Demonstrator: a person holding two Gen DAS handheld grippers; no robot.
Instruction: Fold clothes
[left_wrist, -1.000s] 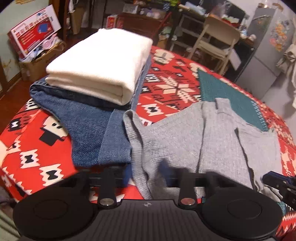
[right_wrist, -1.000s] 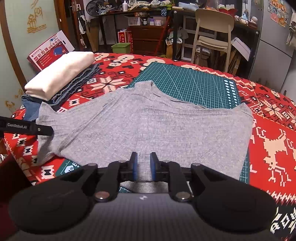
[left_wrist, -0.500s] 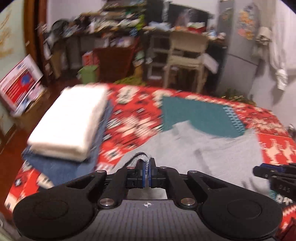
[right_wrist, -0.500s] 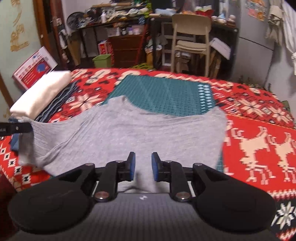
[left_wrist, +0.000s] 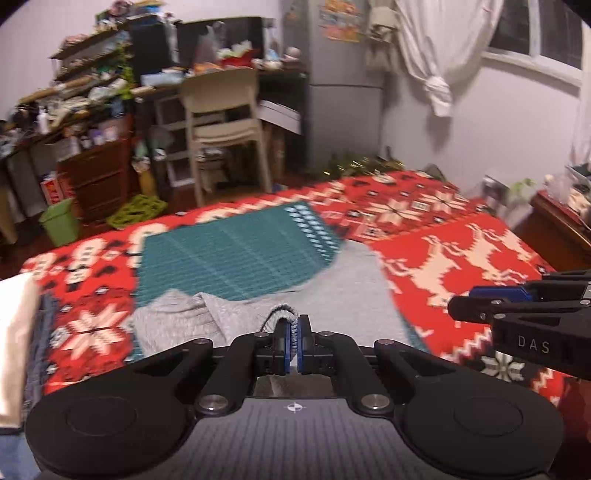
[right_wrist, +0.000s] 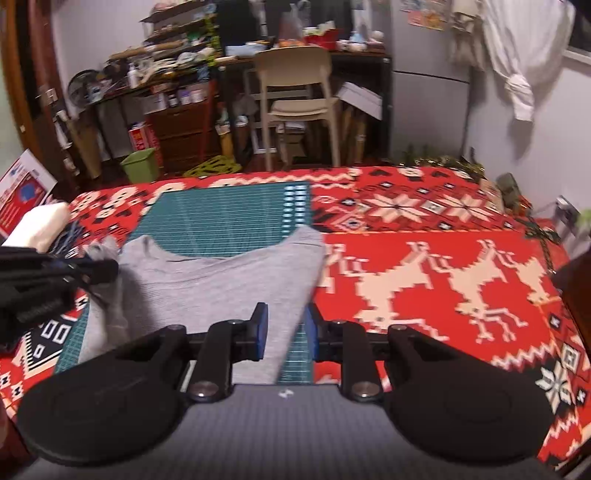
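Now lifted off the table (left_wrist: 436, 221) left of the green mat (left_wrist: 236, 254): a fold of grey sweater (right_wrist: 221, 280), pinched tight in the left hand-held gripper (left_wrist: 291, 341) and carried across since a second ago. Sweater body draped over the mat's near edge. Right hand-held gripper (right_wrist: 286, 328) empty, easing wider above the hem; bare cloth beyond the mat's right edge.
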